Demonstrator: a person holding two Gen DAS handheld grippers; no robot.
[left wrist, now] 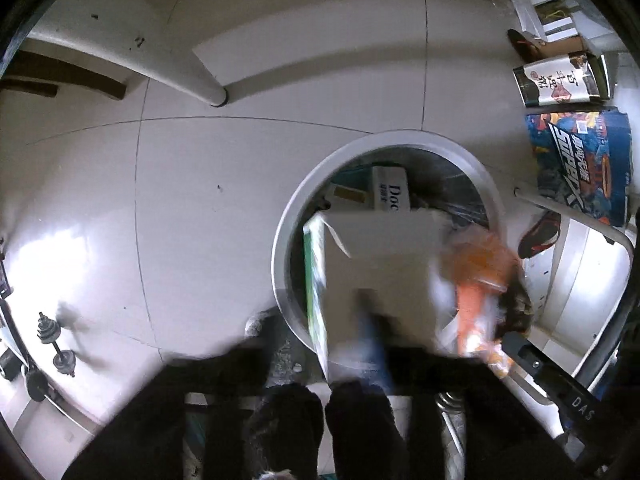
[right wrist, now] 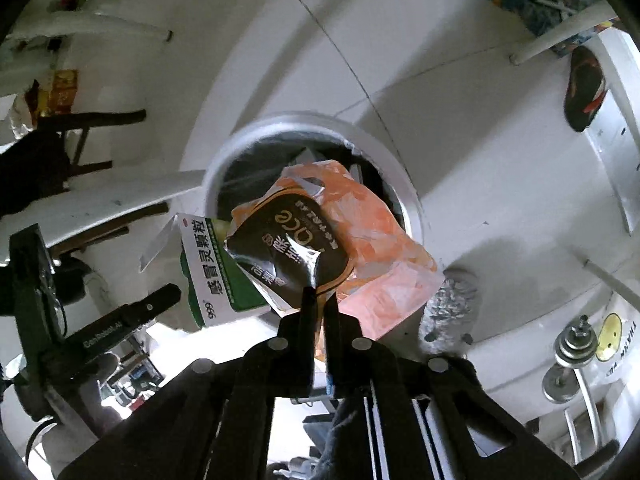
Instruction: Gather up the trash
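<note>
1. While both grippers hang over the bin (left wrist: 286, 216), the left gripper (left wrist: 320, 364) jaws stand apart, the green-edged box (left wrist: 376, 264) loose above it
2. Right gripper (right wrist: 319, 300) jaws, nearly together, pinch the orange pouch (right wrist: 360, 232), not yet dropped

We see both fisheye views bending hard toward dark, vignetted rims. In the left wrist view, motion blur smears the white box (left wrist: 380, 264) and orange wrapper (left wrist: 480, 280) just ahead of the jaws, while glare whitens the floor tiles (left wrist: 68, 248) far left. The right wrist view stays sharper, with soft shadows around the bin rim (right wrist: 320, 124) beyond the jaws.
</note>
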